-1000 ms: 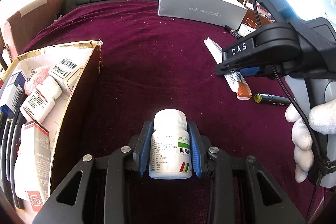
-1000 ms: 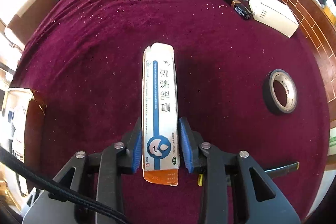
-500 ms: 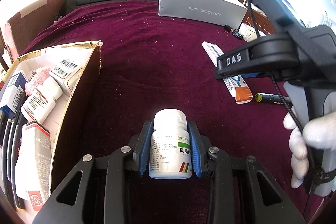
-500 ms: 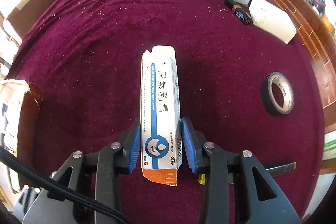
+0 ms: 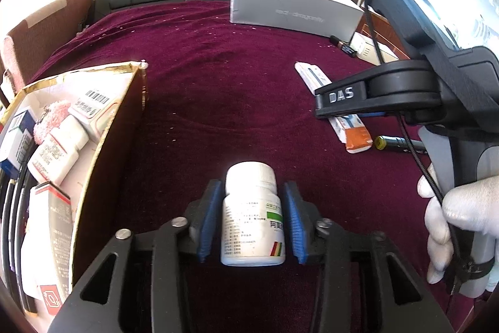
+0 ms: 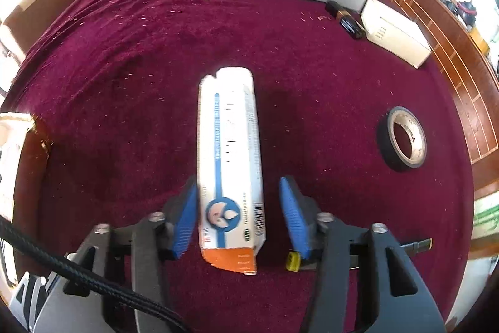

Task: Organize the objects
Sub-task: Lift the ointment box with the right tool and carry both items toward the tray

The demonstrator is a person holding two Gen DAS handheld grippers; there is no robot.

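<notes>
Opening around a white pill bottle (image 5: 252, 217), the left gripper (image 5: 252, 220) is letting its blue pads stand off both sides of the label; the bottle is sitting upright on the maroon cloth (image 5: 218, 89), apparently no longer gripped. Beside it, to the left, the gold-edged cardboard box (image 5: 137, 102) is already holding other bottles and cartons, so this looks like the collection point. The right gripper (image 6: 238, 214) is opening too, its pads clear of the long white-and-blue ointment carton (image 6: 229, 164), which is lying flat on the cloth between them, orange end nearest the camera. Both items seem set down loose, perhaps for a better grip. A gloved hand (image 5: 452, 220) is working the right tool's handle. A tape roll (image 6: 402, 142) is waiting well to the right
</notes>
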